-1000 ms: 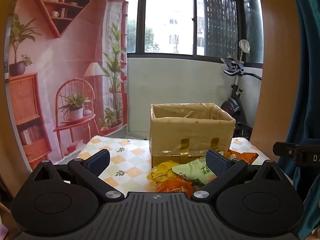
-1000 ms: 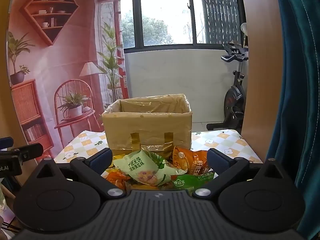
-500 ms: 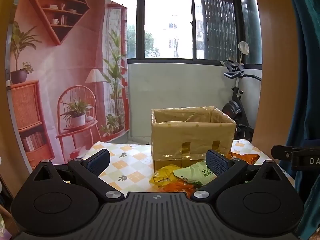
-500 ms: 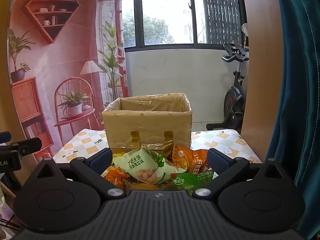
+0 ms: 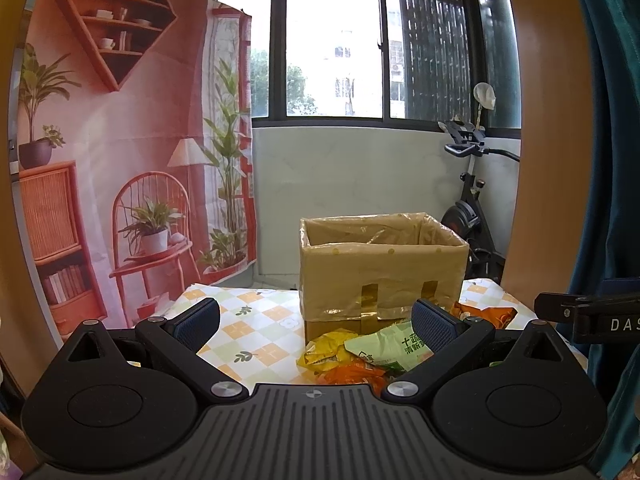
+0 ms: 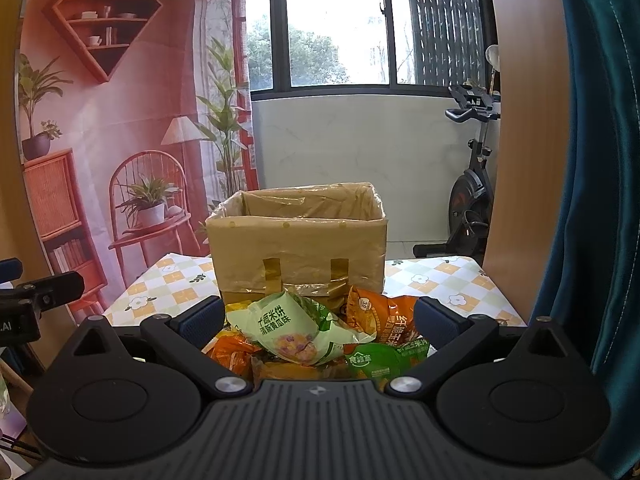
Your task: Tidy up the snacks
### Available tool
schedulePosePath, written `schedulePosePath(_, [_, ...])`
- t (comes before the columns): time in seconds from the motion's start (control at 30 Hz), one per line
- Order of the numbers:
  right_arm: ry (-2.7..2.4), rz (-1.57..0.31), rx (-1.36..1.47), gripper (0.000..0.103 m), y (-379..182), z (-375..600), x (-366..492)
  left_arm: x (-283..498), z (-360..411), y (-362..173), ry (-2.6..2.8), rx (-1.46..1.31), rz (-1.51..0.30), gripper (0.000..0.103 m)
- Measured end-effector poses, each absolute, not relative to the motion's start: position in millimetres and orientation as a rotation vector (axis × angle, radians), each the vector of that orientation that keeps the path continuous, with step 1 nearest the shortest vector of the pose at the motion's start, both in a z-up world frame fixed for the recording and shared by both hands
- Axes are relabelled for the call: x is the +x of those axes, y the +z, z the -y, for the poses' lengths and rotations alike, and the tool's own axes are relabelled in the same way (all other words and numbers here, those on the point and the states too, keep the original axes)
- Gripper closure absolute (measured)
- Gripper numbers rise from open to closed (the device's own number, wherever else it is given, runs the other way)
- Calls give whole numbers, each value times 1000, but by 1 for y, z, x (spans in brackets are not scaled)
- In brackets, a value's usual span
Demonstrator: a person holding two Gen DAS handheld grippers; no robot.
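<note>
**Both grippers spread wide before the snack pile**

The left gripper (image 5: 316,320) had its jaws wide apart and held nothing; between its blue-padded fingertips (image 5: 198,318) lay open tablecloth and the left edge of the snack pile. The right gripper (image 6: 318,318) was likewise spread and empty, its fingertips (image 6: 434,320) standing at either side of the heap without touching any bag that could be seen.

Directly ahead of the right gripper lay the snack pile (image 6: 316,340), a loose heap at the near foot of the box. On top sat a pale green packet (image 6: 292,330) with Chinese lettering and a purple picture. To its right was an orange bag (image 6: 380,316), leaning close to the box front, and below that a darker green packet (image 6: 378,360). A smaller orange bag (image 6: 230,354) showed at the left of the heap. In the left wrist view the same heap appeared to the right of centre, with a yellow packet (image 5: 326,350) at its left edge and the pale green one partly hidden behind the right finger.

Behind the pile stood the cardboard box (image 6: 298,248), upright and open at the top, lined with a plastic bag folded over its rim and held by strips of tape. Its inside could not be seen. Box and snacks rested on a table (image 6: 172,284) covered by a checked cloth with small flowers.

Farther out hung a printed backdrop (image 5: 120,140) of shelves and plants at the left, a window (image 5: 340,52) at the back, an exercise bike (image 6: 472,184) to the right, and a teal curtain (image 6: 600,160) at the right edge.
</note>
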State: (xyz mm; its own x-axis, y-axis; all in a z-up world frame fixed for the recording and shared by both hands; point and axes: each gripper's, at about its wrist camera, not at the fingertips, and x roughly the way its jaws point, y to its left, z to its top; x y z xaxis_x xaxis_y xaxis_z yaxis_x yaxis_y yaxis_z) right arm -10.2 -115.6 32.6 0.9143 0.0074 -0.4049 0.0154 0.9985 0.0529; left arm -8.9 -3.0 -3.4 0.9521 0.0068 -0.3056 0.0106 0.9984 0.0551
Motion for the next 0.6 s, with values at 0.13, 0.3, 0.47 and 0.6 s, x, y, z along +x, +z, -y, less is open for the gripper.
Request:
schedulePosePath(0.13, [-5,-417,56,0,32,116,-10,-9,4,-4,-3,60,-311,0])
schedulePosePath(0.3, [-6,-417,57,0,32,116,-10,-9,4,-4,-4,58,-315,0])
schedulePosePath(0.47, [-6,-417,57,0,32,116,-10,-9,3,-4,-6,58,-320,0])
schedulePosePath(0.6, [-5,-419,58,0,31,117,-10,-9,3,-5,-8,57,-325,0])
